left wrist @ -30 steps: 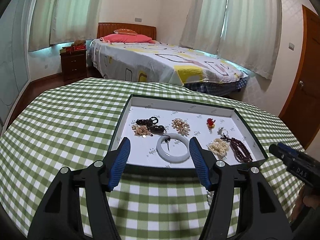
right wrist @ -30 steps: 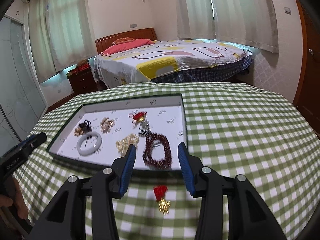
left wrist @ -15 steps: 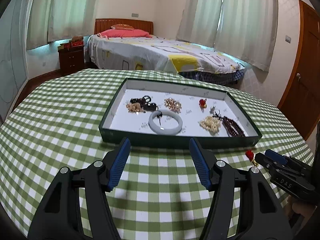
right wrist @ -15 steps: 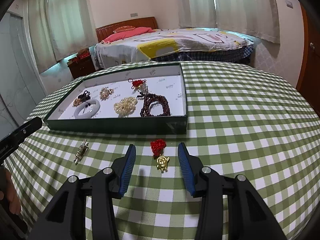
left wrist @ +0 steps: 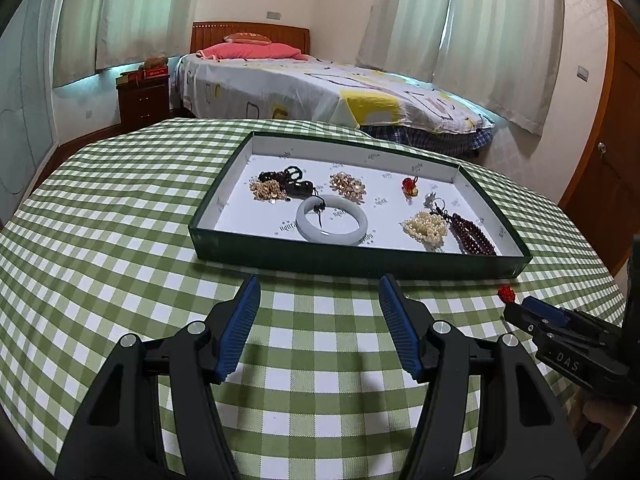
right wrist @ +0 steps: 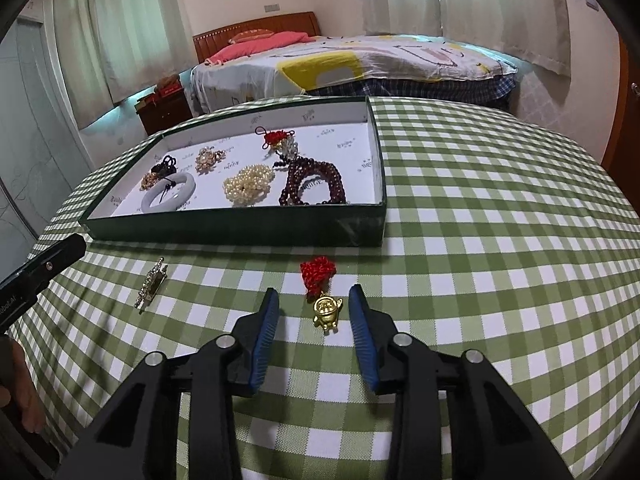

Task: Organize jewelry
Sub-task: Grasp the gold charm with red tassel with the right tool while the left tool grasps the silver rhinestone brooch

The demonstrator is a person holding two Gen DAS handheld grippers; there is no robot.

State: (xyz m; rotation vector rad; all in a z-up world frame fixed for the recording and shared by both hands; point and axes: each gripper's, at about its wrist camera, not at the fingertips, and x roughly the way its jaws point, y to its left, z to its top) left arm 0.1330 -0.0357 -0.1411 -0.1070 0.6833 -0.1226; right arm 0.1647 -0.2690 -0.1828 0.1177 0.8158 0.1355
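Observation:
A dark green tray (left wrist: 352,258) (right wrist: 240,228) with a white floor holds a pale jade bangle (left wrist: 331,225), pearl beads (right wrist: 248,182), dark red beads (right wrist: 314,184), a red knot charm (right wrist: 276,138) and gold clusters. In front of the tray on the checked cloth lie a red-knot gold pendant (right wrist: 326,308) and a small gold brooch (right wrist: 152,284). My right gripper (right wrist: 314,300) is open, its fingertips on either side of the gold pendant. My left gripper (left wrist: 318,292) is open and empty above the cloth, short of the tray's front wall.
The round table's green checked cloth (right wrist: 480,220) spreads to the right of the tray. The right gripper (left wrist: 560,336) shows at the right edge of the left wrist view, beside the red knot (left wrist: 505,293). A bed (left wrist: 320,84) stands behind the table.
Both grippers have pulled back from over the tray toward the near side of the table. The right gripper has come down around the gold pendant. Both stay open.

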